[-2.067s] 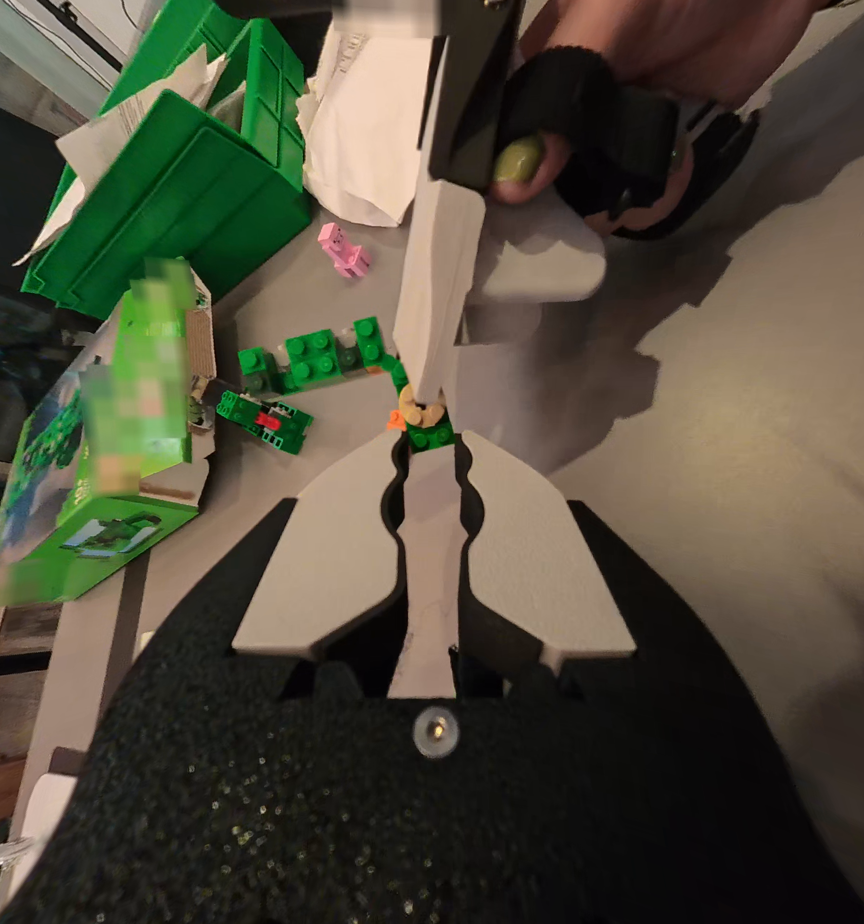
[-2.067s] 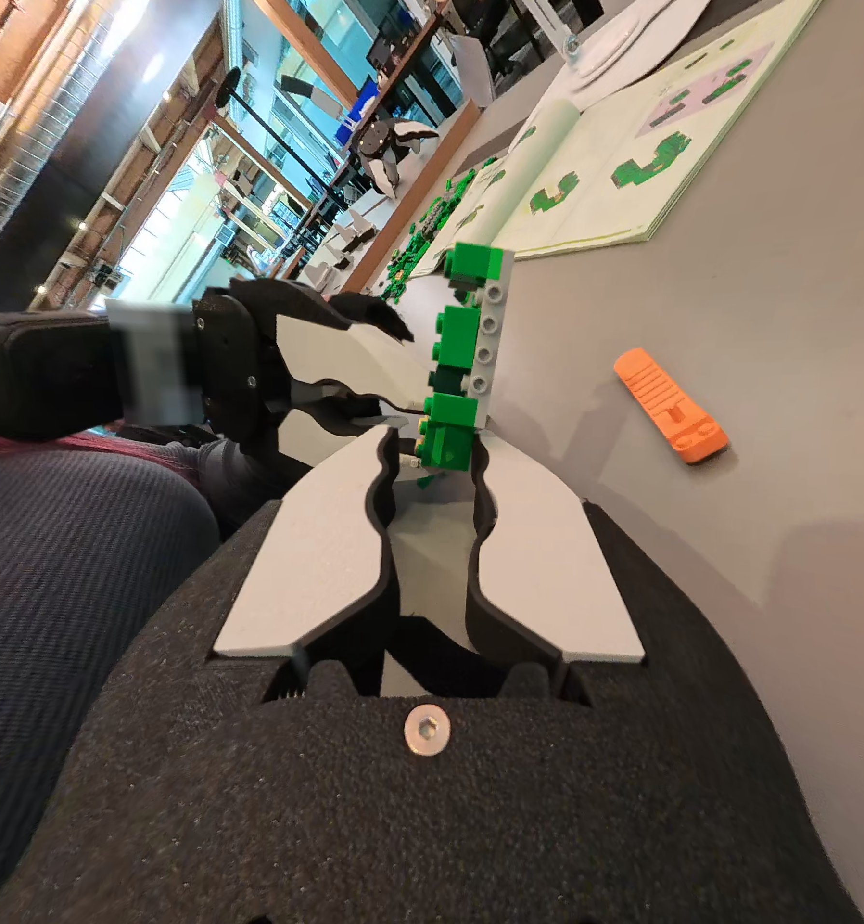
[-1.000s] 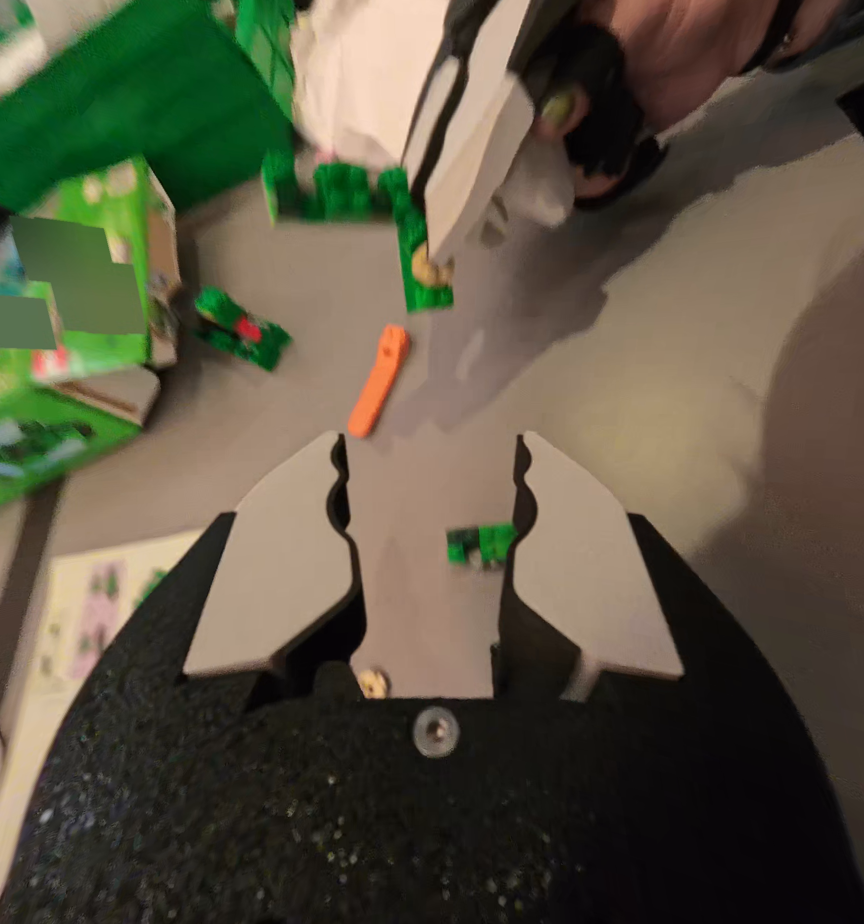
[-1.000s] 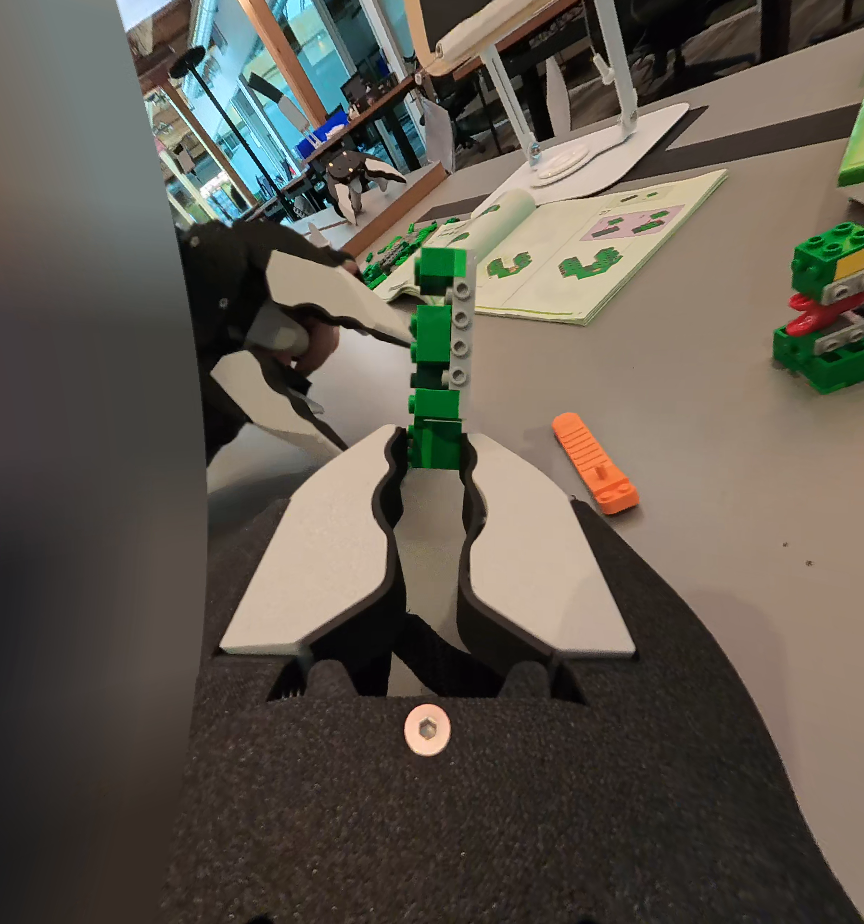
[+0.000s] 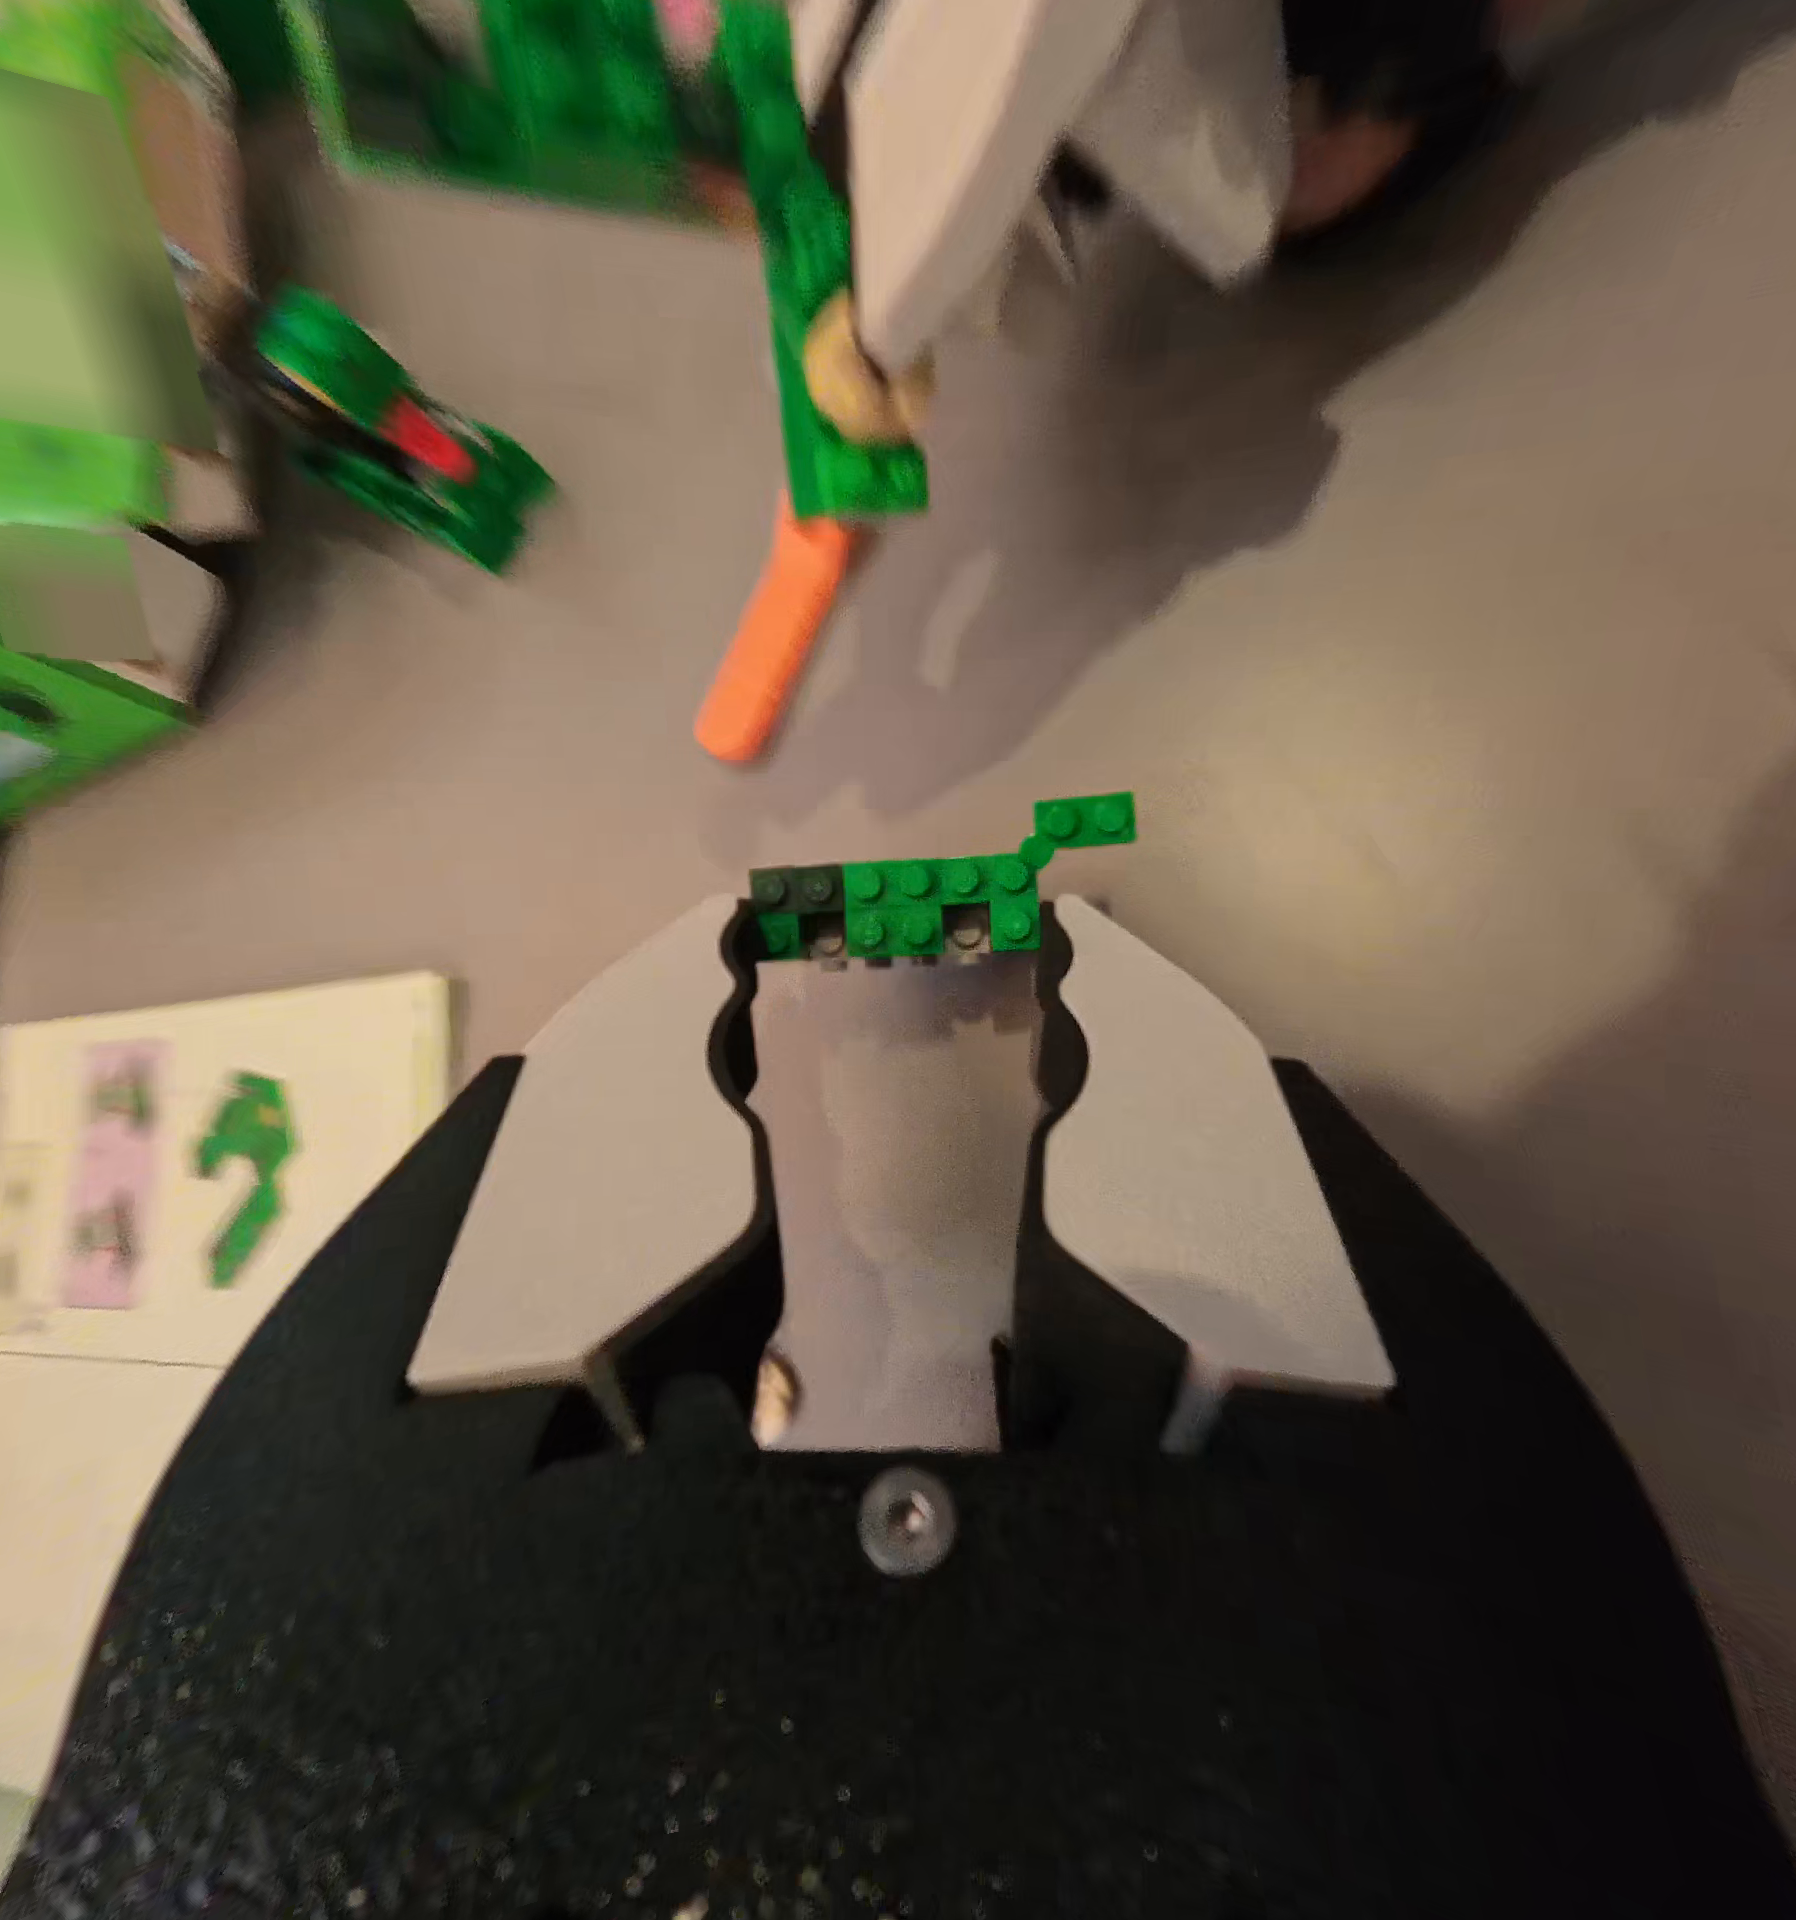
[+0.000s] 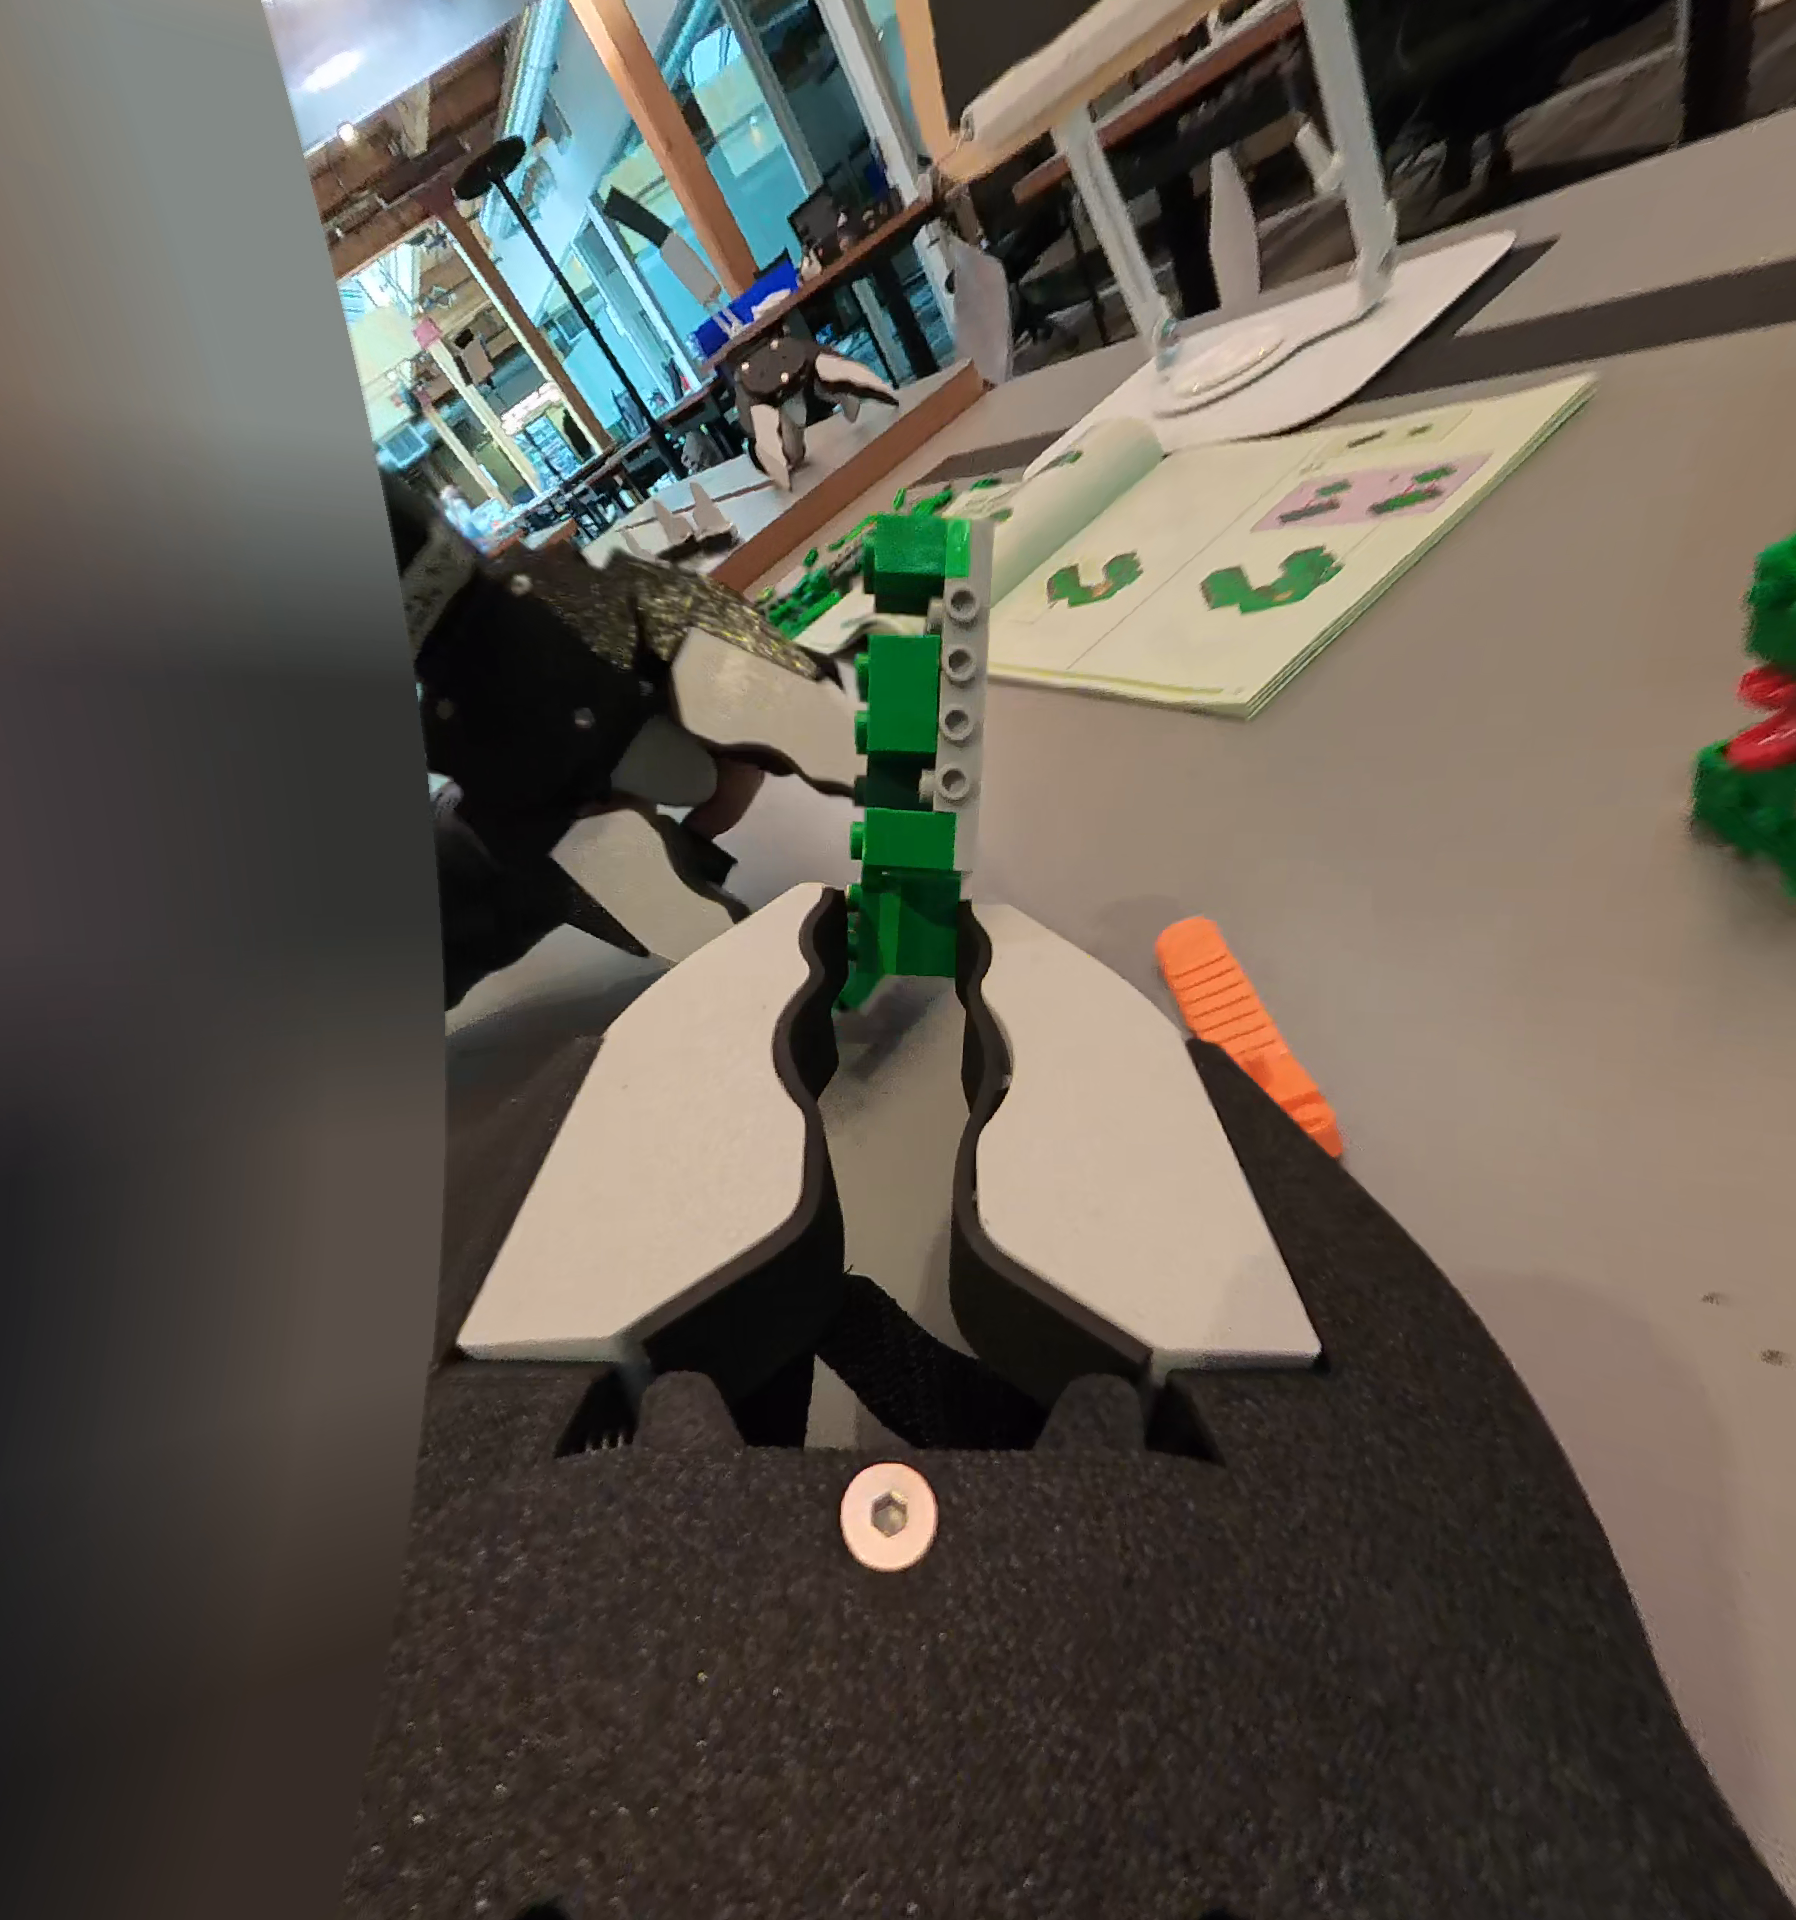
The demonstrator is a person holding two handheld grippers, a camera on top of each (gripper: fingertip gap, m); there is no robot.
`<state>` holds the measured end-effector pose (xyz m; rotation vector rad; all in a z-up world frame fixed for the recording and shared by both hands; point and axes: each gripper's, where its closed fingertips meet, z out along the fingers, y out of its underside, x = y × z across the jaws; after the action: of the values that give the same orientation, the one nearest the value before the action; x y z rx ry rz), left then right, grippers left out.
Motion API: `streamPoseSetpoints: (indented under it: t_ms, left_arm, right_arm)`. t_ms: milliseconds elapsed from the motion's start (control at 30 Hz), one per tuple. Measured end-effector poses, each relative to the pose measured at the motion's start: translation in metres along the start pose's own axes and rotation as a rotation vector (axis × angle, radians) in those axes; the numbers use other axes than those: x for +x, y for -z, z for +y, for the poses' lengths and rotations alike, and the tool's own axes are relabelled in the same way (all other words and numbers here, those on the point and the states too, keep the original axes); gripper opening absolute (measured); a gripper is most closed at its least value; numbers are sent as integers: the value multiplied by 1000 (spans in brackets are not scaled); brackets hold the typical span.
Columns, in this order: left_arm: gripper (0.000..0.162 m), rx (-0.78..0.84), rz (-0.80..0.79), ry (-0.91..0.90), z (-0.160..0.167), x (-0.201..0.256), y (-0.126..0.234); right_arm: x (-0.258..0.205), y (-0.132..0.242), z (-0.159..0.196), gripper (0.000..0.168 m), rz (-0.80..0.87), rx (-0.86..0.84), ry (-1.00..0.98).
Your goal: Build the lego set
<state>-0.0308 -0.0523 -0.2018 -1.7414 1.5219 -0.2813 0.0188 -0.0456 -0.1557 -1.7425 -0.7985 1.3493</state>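
My right gripper (image 6: 899,914) is shut on the bottom end of a tall green and grey lego column (image 6: 915,717) and holds it upright over the grey table (image 6: 1393,935). In the left wrist view the same column (image 5: 811,312) hangs from the right gripper's white fingers (image 5: 935,177), with a tan round piece at its lower end. My left gripper (image 5: 894,920) has a short flat green lego assembly (image 5: 925,904) wedged between its fingertips; the assembly looks sharp while the background is blurred. The left gripper's fingers (image 6: 748,696) also show behind the column.
An orange brick separator (image 5: 769,644) lies on the table, also in the right wrist view (image 6: 1247,1029). An open instruction booklet (image 6: 1289,561) lies behind. A green build with a red part (image 6: 1787,758) stands at the right. A green box (image 5: 42,468) is at the left.
My left gripper let go of the column, opened, pulled back and now has the short green assembly between its fingertips. My right gripper swung the column upright.
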Motion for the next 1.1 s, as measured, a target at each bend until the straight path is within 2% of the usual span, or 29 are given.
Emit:
streamPoseSetpoints:
  t_ms: [33,133,267,467,667,1100]
  left_arm:
    - [51,71,-65,-9,-12,-9,1]
    - [51,221,-238,-82,-41,-32,2]
    - [51,282,-403,-205,-56,-49,-7]
    - [51,337,-560,-297,-66,-66,-7]
    - [51,327,-566,-346,-67,-72,-19]
    - [51,321,-554,-317,-67,-77,-27]
  right_arm:
    - [3,1,-4,19,3,15,17]
    - [17,3,-14,19,43,36,47]
    - [31,4,-22,19,64,51,52]
    - [43,6,-26,19,87,42,74]
    - [44,7,-28,19,55,55,24]
    - [45,6,-26,19,51,47,4]
